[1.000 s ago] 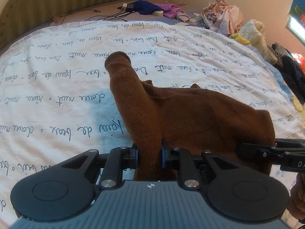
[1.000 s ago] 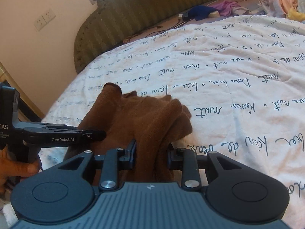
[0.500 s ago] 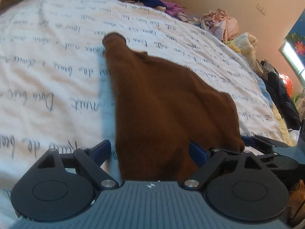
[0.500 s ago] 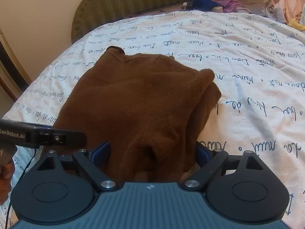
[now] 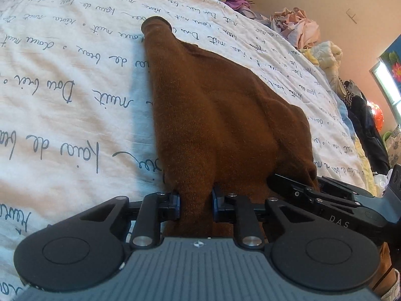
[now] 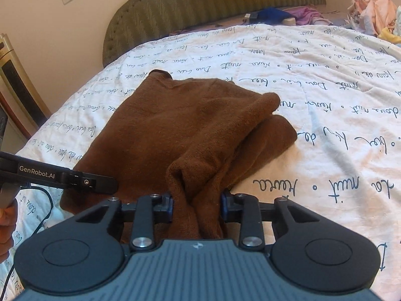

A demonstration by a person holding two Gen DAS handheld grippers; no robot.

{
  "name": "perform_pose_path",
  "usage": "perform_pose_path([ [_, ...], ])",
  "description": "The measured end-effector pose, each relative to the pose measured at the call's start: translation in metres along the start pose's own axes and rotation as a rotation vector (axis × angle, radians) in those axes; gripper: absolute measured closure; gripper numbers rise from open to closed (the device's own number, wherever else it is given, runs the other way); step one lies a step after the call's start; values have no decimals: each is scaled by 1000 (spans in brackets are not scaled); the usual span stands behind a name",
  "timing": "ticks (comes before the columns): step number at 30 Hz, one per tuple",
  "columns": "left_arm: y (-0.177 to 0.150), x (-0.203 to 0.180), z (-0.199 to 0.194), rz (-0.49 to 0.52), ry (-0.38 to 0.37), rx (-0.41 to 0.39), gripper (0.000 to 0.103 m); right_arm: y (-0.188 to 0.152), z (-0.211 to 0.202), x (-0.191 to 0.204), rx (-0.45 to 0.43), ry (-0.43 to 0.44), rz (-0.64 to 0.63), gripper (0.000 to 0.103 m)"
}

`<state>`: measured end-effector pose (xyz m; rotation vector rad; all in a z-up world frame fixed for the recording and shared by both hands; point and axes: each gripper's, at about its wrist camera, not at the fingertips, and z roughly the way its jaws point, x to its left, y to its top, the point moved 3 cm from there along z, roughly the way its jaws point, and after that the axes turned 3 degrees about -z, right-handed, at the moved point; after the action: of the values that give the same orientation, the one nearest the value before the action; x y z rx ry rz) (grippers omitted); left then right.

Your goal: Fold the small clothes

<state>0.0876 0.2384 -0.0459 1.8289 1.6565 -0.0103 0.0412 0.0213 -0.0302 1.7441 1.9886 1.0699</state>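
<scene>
On the bed (image 5: 62, 95), I am pinching the near edge of the brown garment (image 5: 220, 115) with my left hand-held gripper (image 5: 196, 200), its pads clamped on a bunched fold. My right hand-held gripper (image 6: 196, 202) is gripping a thicker wad of the same edge beside it, the cloth lying spread across the script-printed bedspread (image 6: 313, 80).

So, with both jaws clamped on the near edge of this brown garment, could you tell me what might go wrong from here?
1. The right gripper pinches a bunched wad of the brown garment, so the fold may come out lumpy.
2. The sleeve lies stretched out across the bedspread and could drag crooked.
</scene>
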Motion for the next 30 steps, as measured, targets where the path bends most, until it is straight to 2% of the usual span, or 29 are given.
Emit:
perform_pose_path([
  [11, -1, -2, -12, 26, 4, -6, 83, -1, -15, 10, -20, 11, -30, 75],
  [13, -4, 3, -11, 20, 11, -4, 81, -5, -5, 12, 25, -15, -51, 68],
  [14, -6, 5, -8, 22, 14, 8, 74, -8, -1, 14, 33, -32, -68, 64],
  [15, -9, 7, -4, 22, 33, 22, 55, -10, 0, 14, 32, -46, -81, 46],
  [16, -13, 9, -4, 21, 35, 17, 43, -11, 1, 14, 39, -47, -78, 17],
  [17, -17, 10, -6, 17, 14, -2, 23, -13, -2, 13, 38, -35, -70, 10],
  [18, -22, 9, -11, 16, 2, -23, 11, -15, -7, 12, 19, -36, -70, 7],
  [20, -33, 5, -16, 43, 34, -50, 16, -20, -18, 10, -7, -65, -77, 7],
  [22, -46, 5, -15, 65, 48, -48, 17, -25, -31, 6, -47, -69, -51, 7],
  [24, -54, 4, -18, 123, 92, -87, 17, -31, -38, 3, -57, -87, -35, 7],
  [29, -59, 6, -30, 85, 108, -103, 17, -38, -31, 14, -45, -76, -41, 7],
  [30, -60, 8, -31, 85, 115, -101, 17, -40, -22, 16, -16, -117, -53, 7],
])
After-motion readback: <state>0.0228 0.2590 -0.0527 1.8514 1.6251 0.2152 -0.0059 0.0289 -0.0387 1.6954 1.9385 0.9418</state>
